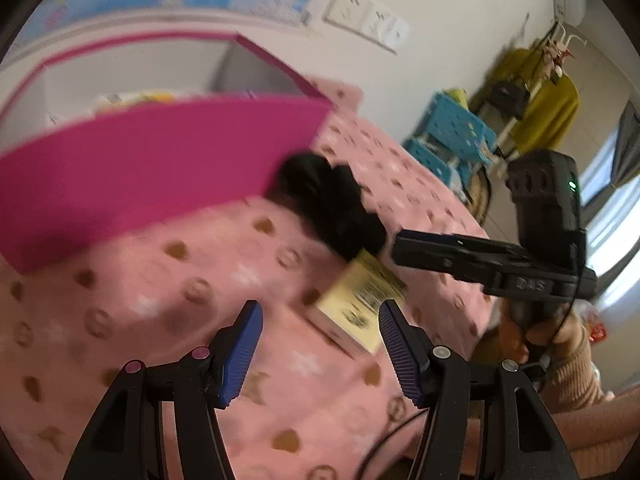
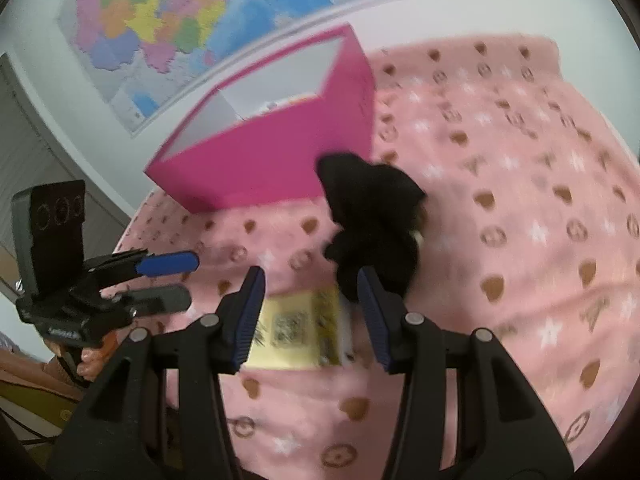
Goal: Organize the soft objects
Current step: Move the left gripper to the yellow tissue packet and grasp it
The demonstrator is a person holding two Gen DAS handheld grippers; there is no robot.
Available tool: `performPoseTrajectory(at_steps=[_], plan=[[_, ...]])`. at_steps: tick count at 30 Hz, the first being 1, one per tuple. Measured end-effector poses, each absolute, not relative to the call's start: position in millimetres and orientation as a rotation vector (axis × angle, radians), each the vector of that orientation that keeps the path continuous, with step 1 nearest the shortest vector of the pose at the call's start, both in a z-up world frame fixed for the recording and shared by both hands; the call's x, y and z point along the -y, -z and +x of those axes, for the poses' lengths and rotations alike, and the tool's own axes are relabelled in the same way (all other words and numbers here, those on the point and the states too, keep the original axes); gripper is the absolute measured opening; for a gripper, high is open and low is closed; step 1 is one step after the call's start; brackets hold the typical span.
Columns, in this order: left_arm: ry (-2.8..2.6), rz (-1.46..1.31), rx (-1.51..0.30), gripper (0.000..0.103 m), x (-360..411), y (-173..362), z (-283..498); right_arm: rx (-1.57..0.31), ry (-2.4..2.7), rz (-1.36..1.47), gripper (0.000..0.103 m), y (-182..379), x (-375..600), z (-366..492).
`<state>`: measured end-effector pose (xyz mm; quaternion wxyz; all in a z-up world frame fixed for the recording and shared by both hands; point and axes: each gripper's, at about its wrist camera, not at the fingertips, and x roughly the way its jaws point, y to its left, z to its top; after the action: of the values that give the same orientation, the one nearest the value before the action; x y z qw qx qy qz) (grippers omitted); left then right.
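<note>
A pink patterned blanket [image 2: 520, 208] covers the bed and carries all items. A magenta box [image 2: 280, 160] stands open-topped on the blanket toward the wall edge, below a wall map [image 2: 168, 20]; pale and yellow contents show inside it but are too blurred to identify. A black soft object [image 2: 372, 216] lies crumpled on the blanket, touching the box's near right corner. A yellow printed packet [image 2: 300, 328] lies flat just beside the black soft object, on the side nearer the cameras; the black fabric overlaps its far edge. The left gripper [image 1: 320, 344] hangs above the blanket with jaws spread and nothing between them, the packet ahead of its right finger. The right gripper [image 2: 312, 316] hangs over the packet, jaws spread, gripping nothing.
</note>
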<state>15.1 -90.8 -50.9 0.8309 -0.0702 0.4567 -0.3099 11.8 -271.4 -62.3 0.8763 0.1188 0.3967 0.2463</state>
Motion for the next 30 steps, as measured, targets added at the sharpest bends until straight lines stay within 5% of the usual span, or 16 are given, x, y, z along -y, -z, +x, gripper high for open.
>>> performPoseTrajectory(at_steps=[9,12,30], plan=[[0.742,-0.160,-1.066,0.046,110.6,70.4,12.3,-0.902,-0.541,0.274,0.050,88.1,268.1,5.8],[0.738,-0.168,-1.082,0.041,107.7,74.9,16.7,-0.909,-0.560,0.280,0.040,91.6,263.0,5.9],[0.659,-0.201,-1.063,0.041,89.0,73.7,24.0,-0.897,-0.621,0.271,0.036,93.3,238.0,11.5]])
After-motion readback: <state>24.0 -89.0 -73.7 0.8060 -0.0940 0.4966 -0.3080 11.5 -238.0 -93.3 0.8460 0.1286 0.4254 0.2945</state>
